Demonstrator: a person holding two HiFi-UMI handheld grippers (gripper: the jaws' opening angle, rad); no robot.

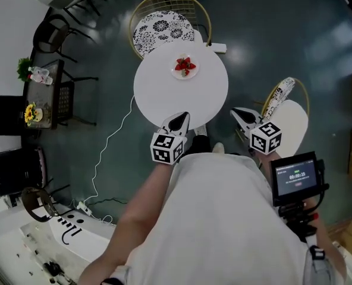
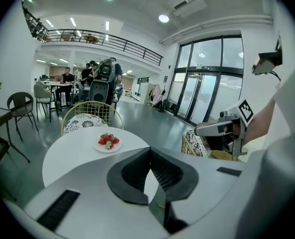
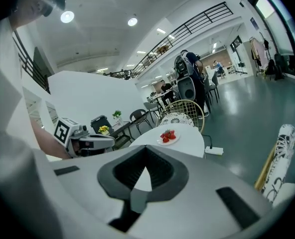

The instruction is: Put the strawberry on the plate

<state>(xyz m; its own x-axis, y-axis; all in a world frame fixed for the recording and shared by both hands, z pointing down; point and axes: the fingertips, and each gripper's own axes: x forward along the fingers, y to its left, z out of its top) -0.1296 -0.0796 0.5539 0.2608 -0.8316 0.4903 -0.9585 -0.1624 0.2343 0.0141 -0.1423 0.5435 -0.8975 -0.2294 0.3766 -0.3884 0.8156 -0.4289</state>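
strawberries (image 1: 185, 65) on plate (image 1: 184, 77), count unclear; chair (image 1: 163, 27) half behind table (image 1: 164, 97)

No legible text or numbers

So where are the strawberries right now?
In the head view the strawberries sit on a small plate on the far side of the round white table, near the gold wire chair.

The head camera looked steeply down from well above the round table (image 1: 158, 97). Both gripper views faced across it from its near side, low and close. All three views shared the plate (image 1: 185, 67).
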